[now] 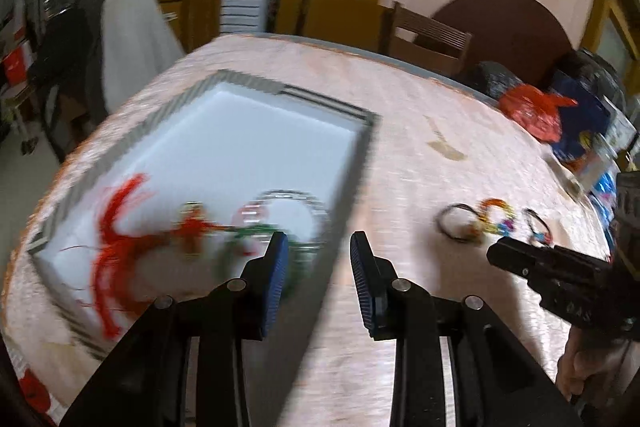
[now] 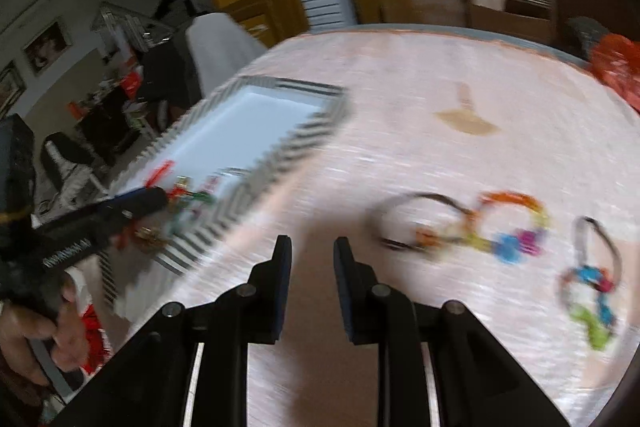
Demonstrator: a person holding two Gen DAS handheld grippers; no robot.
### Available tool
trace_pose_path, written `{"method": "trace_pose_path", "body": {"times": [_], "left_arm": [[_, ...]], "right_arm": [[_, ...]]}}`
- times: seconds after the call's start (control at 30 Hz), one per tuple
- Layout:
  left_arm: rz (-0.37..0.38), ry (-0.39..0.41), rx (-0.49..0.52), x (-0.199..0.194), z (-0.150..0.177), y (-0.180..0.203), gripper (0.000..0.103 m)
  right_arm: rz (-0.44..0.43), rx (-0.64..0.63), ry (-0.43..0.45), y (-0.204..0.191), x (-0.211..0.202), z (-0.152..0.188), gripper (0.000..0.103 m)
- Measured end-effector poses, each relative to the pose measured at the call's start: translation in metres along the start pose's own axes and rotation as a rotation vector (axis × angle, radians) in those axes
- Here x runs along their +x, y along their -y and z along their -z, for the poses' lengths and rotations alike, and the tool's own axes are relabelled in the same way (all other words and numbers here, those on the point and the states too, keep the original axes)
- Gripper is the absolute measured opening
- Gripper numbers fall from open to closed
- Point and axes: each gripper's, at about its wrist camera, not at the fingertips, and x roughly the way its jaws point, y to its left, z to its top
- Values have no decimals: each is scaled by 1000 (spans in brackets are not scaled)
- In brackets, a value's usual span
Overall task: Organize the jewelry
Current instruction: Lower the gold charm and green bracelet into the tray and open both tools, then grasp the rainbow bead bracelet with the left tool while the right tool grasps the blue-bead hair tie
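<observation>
Two pairs of tongs are seen above a table [image 1: 420,131] covered with a pale pink cloth. The left tongs [image 1: 319,247] are held with their blue-padded jaws apart and nothing between them, poised over the near right edge of a shallow tray [image 1: 362,163] with a grey-and-white striped rim and a white floor. Inside the tray, toward its near end, a red tasselled ornament [image 1: 120,239] is laid, and just beside it a silver hoop [image 1: 316,203] and a greenish beaded piece, blurred by motion.

The right tongs [image 2: 313,247] are likewise parted and empty, held over bare cloth to the right of the tray [image 2: 304,143]. Further right, on the cloth and well apart from the tray, a black cord bracelet with coloured beads [image 2: 472,227] is found, touching or overlapping a dark band; which cannot be told through the blur. Near it, at the right edge, a second cord piece with blue, pink and green beads [image 2: 592,287] is laid.

A tan stain [image 2: 464,115] is marked on the cloth beyond the jewelry, and a red plastic bag [image 1: 532,107] is seen at the table's far right edge.
</observation>
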Motion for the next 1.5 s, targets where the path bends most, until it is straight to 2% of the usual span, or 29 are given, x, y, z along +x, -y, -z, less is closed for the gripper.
{"method": "trace_pose_path", "body": {"times": [0.23,0.37,0.43,0.53,0.7,0.73,0.77,0.8,1.0,1.17,1.2,1.27,1.4,1.47,1.5], "left_arm": [[76,-74,100,34,22,70,58],[98,-99,146,50,36,98,58],[97,-109,156,56,43,104,58],[91,-95,181,55,45,107,61],[121,-117,162,62,30,112,61],[125,-114,166,63,25,115,61],[130,-110,174,64,20,120,61],[141,-109,188,65,14,127,61],[244,-141,365,94,-20,192,61],[169,-172,471,134,-37,215,61],[154,-200,485,143,-37,216,61],[144,-246,495,154,-33,214,60],[163,-255,491,150,-29,207,60],[168,-255,514,145,-24,206,55],[175,-258,520,143,-23,206,39]], "right_arm": [[227,107,48,96,-47,23,28],[224,154,52,135,-58,33,28],[207,107,29,139,-55,39,28],[240,38,9,142,-52,46,29],[259,11,-28,144,-47,49,29],[266,9,-33,143,-46,49,28],[285,4,-39,141,-46,48,21],[302,2,-43,140,-46,48,13],[277,97,-3,147,-56,59,13],[238,130,14,154,-58,61,13],[239,129,13,154,-58,61,13],[246,124,11,152,-57,61,13],[226,142,16,156,-58,60,13],[220,149,18,158,-58,60,13],[221,149,18,158,-57,60,13]]}}
